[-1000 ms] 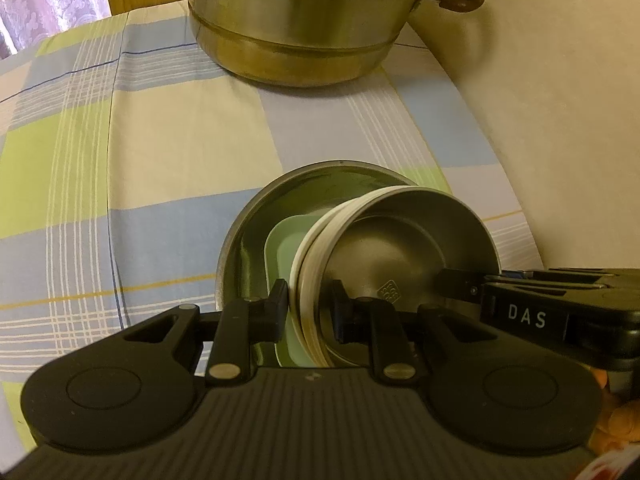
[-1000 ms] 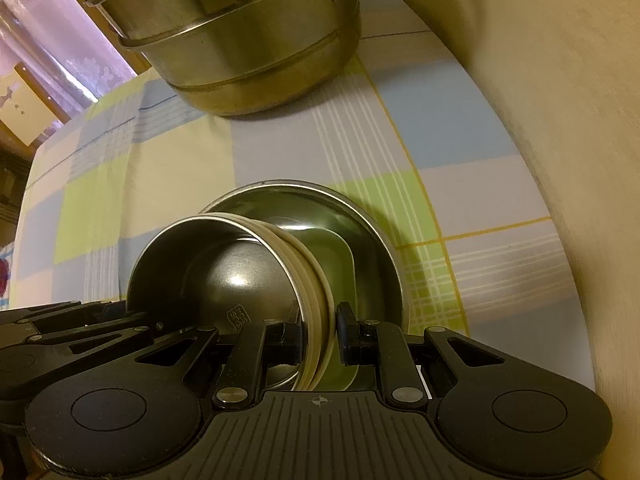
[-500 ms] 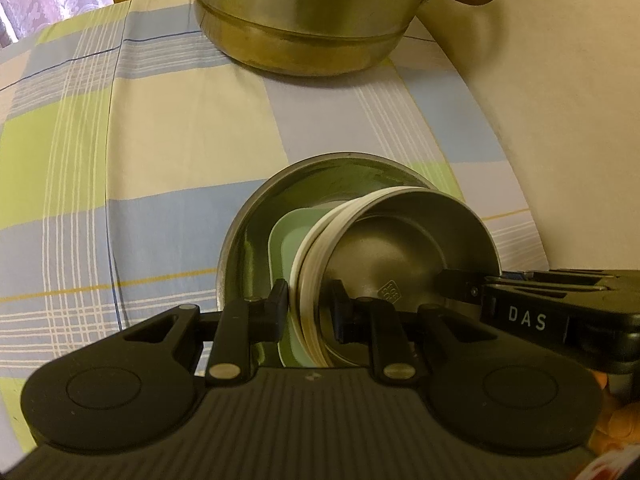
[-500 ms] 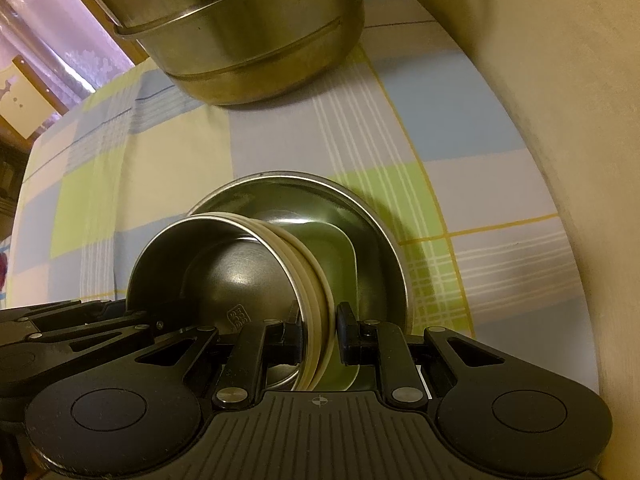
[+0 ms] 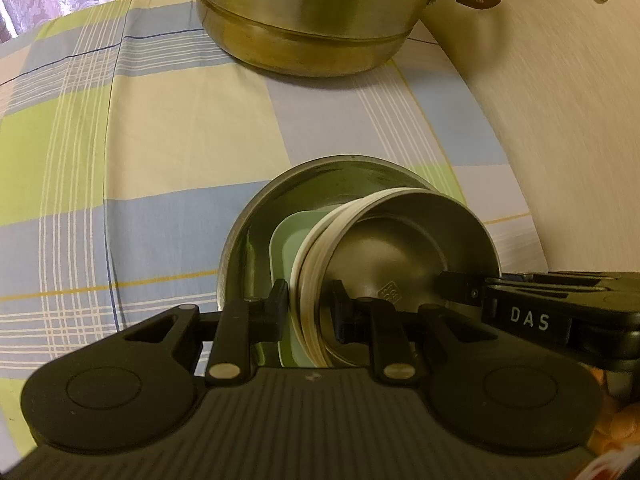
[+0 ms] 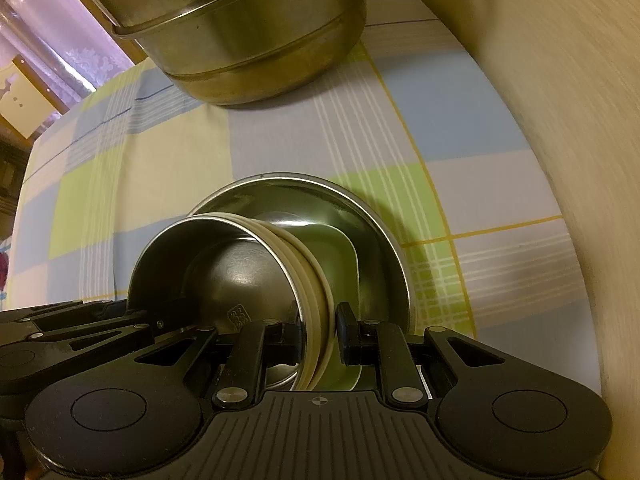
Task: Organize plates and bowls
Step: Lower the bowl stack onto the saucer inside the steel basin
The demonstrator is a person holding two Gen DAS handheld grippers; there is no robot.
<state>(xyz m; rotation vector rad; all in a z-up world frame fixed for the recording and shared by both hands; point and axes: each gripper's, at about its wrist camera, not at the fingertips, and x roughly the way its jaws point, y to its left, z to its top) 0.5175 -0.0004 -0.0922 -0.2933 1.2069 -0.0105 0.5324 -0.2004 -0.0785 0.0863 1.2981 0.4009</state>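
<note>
Left gripper [image 5: 308, 312] and right gripper [image 6: 318, 330] each clamp opposite rims of the stacked bowls [image 5: 404, 248], fingers nearly closed. Stack sits tilted over a green dish [image 5: 286, 252] inside a steel basin [image 5: 272, 196] on the checked tabletop [image 5: 160, 160].

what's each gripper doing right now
left gripper: shut on the rim of the bowl stack
right gripper: shut on the opposite rim of the bowl stack

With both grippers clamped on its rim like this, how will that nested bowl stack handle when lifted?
The bowl stack is probably stiff: a steel bowl nested in cream rims. Its smooth metal wall could slip in the left gripper and right gripper, which pinch only opposite rims. The layers may shift, since the stack already sits tilted in the large steel plate.
</note>
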